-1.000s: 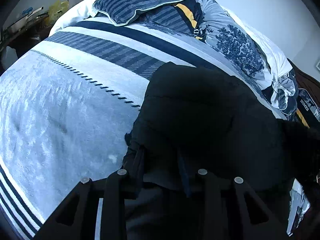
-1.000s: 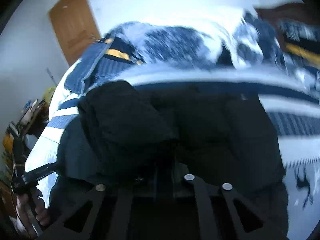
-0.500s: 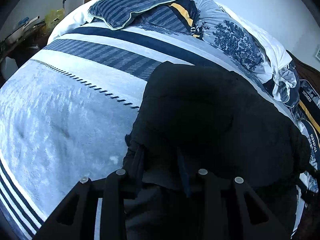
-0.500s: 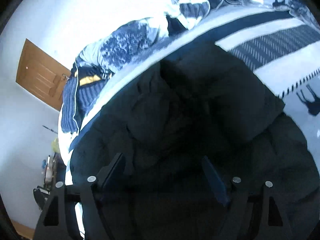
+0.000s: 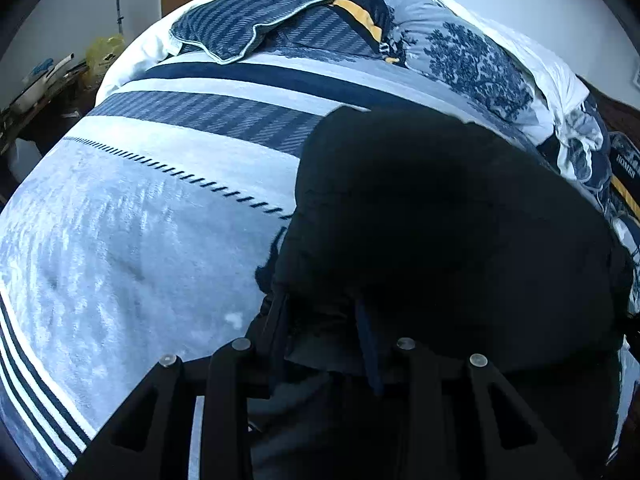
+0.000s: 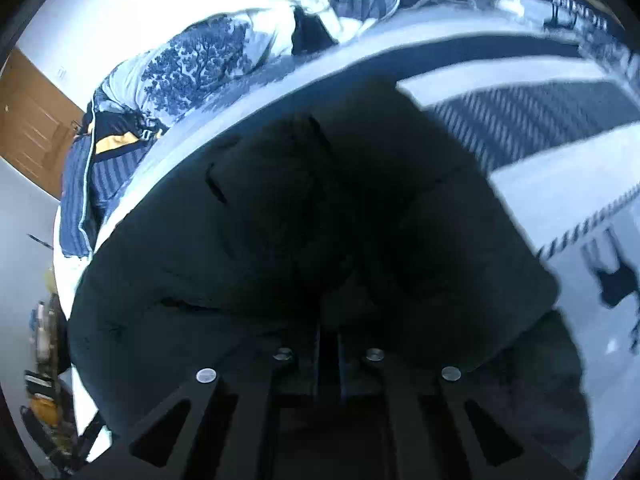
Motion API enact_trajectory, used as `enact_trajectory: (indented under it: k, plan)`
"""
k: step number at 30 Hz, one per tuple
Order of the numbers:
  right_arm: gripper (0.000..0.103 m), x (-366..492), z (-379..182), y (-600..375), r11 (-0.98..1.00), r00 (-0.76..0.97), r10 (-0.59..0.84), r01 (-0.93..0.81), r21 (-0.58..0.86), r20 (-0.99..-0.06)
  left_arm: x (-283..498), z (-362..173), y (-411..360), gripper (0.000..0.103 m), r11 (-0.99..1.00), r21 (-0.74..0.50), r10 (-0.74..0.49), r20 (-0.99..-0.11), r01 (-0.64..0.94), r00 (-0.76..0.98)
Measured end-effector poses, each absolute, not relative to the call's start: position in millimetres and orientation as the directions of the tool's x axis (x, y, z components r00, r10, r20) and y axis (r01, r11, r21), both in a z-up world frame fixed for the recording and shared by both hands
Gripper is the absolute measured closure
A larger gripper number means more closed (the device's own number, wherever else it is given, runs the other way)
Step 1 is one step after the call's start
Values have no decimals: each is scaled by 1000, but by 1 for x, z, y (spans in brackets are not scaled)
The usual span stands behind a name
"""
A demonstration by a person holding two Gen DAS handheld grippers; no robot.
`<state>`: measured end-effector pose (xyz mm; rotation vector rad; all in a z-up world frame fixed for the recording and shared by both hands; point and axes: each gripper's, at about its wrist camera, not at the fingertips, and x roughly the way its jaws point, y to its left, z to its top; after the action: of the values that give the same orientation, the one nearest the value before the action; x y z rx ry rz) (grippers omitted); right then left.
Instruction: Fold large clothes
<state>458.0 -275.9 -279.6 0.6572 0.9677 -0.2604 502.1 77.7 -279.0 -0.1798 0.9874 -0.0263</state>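
Both grippers clamp the black jacket's (image 5: 440,220) near hem; left gripper (image 5: 320,320) half-spread, right gripper (image 6: 330,344) pinched tight, garment stretching toward twelve o'clock.

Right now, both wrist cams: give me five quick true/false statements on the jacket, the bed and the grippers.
1. The black jacket lies on a blue-and-white striped blanket. True.
2. The left gripper hangs over bare blanket with nothing between its fingers. False: a fold of the jacket sits between them.
3. The right gripper has its fingers spread wide. False: they are drawn close together, with dark jacket fabric at their tips.
4. Pillows and a tree-print quilt are piled along the bed's far edge. True.
5. The jacket is bright red. False: it is black.
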Motion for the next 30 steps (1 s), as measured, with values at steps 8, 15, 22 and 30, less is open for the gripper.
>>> enact_trajectory:
  k: [8,15,22,30]
  plan:
    - [20,349,-205,-258,837,679,80,352,420,-729,467,-250,110,38,971,-224,-122,-766,-85,631]
    - [20,228,-195,-262,846,674,116,318,428,-729,329,-187,142,16,918,-384,-188,-645,-101,740]
    - [20,149,-180,-255,824,727,188,250,509,-661,220,-158,126,12,955,-290,-147,-630,-56,763]
    - [20,99,-180,-272,787,776,181,254,563,-604,214,-189,113,12,974,-223,-143,-739,-39,658]
